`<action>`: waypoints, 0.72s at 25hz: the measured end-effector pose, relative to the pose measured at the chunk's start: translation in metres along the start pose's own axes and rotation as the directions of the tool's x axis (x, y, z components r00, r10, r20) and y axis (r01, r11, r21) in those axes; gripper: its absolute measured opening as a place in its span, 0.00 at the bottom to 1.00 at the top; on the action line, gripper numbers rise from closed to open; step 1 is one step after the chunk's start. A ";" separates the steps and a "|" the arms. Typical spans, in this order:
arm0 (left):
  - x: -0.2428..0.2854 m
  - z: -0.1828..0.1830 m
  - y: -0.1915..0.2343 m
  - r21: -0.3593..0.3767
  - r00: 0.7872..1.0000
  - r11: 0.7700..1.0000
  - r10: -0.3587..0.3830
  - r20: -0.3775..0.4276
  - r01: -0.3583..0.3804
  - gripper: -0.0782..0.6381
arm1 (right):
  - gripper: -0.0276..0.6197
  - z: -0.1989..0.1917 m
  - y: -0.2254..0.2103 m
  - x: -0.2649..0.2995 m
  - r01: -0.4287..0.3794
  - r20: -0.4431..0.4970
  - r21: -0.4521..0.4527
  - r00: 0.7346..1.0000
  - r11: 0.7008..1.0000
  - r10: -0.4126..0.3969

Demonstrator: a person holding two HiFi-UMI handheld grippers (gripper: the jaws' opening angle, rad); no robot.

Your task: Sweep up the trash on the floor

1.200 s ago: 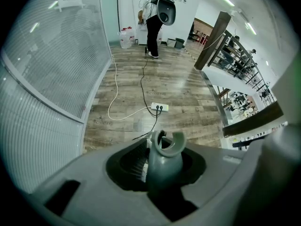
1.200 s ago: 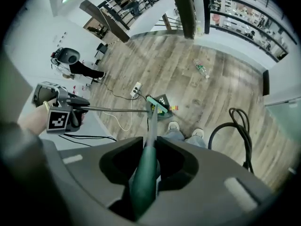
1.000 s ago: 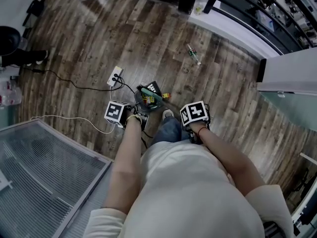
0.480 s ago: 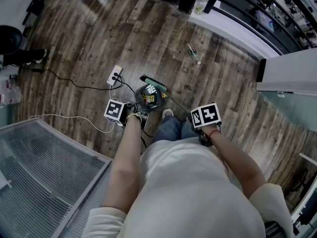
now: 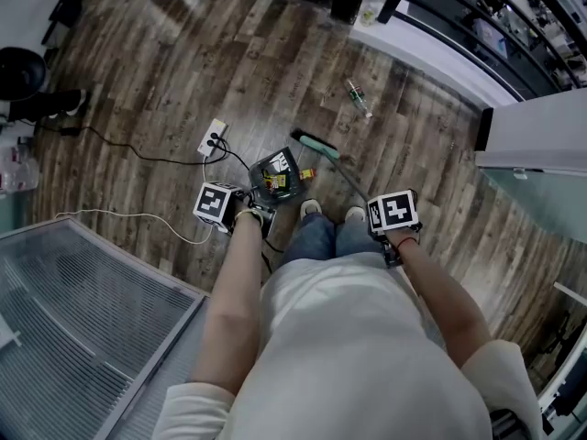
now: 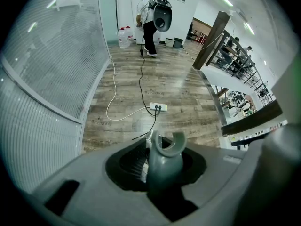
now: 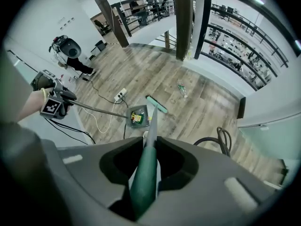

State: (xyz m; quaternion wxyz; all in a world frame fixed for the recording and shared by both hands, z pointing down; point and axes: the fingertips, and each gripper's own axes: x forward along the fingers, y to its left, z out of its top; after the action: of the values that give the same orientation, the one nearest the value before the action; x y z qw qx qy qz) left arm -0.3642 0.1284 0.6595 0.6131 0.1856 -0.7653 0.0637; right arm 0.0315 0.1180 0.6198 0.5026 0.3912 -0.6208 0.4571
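Head view, right gripper (image 5: 379, 220) fingers clamped on broom handle (image 5: 348, 177), left gripper (image 5: 254, 216) fingers on dustpan handle (image 5: 264, 198)

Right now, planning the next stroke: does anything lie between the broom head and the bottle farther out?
Nothing visible does. Only bare floor separates the broom head from the bottle; the power strip lies left of the dustpan.
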 end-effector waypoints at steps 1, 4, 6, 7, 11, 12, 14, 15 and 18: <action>-0.001 -0.001 0.000 -0.001 1.000 1.000 0.002 0.000 -0.002 0.25 | 0.19 -0.003 -0.005 0.004 0.014 -0.003 0.000 1.000 1.000 -0.014; 0.000 -0.003 0.000 -0.003 1.000 1.000 0.000 -0.009 0.000 0.25 | 0.19 -0.009 -0.015 0.013 0.049 -0.020 0.011 0.999 0.999 -0.049; -0.001 -0.002 -0.001 -0.002 1.000 1.000 -0.002 -0.005 0.002 0.25 | 0.19 -0.011 -0.017 0.017 0.069 -0.037 0.020 0.997 0.997 -0.068; 0.000 -0.001 -0.001 -0.001 1.000 1.000 -0.004 -0.002 0.004 0.25 | 0.19 -0.012 -0.018 0.020 0.076 -0.046 0.023 0.996 0.997 -0.075; 0.000 -0.002 -0.003 0.000 1.000 1.000 -0.003 0.001 0.003 0.26 | 0.19 -0.014 -0.016 0.036 0.084 -0.082 0.043 0.993 0.996 -0.080; -0.001 -0.002 -0.003 -0.001 1.000 1.000 -0.002 0.000 0.002 0.26 | 0.19 -0.013 -0.013 0.040 0.080 -0.091 0.049 0.993 0.996 -0.075; -0.001 -0.003 -0.003 -0.007 1.000 1.000 -0.001 -0.006 0.001 0.26 | 0.19 -0.011 -0.006 0.045 0.069 -0.111 0.056 0.992 0.996 -0.062; 0.000 -0.003 -0.003 -0.008 1.000 1.000 -0.002 -0.007 0.002 0.26 | 0.19 -0.010 -0.003 0.047 0.063 -0.120 0.058 0.991 0.996 -0.056; 0.001 -0.002 -0.004 0.000 1.000 1.000 -0.007 0.002 0.007 0.26 | 0.19 -0.008 0.006 0.050 0.050 -0.134 0.075 0.990 0.996 -0.040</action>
State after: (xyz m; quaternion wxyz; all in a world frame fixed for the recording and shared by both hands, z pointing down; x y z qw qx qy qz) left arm -0.3609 0.1254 0.6607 0.6126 0.1883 -0.7652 0.0612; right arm 0.0189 0.1262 0.6682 0.5373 0.3933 -0.5586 0.4946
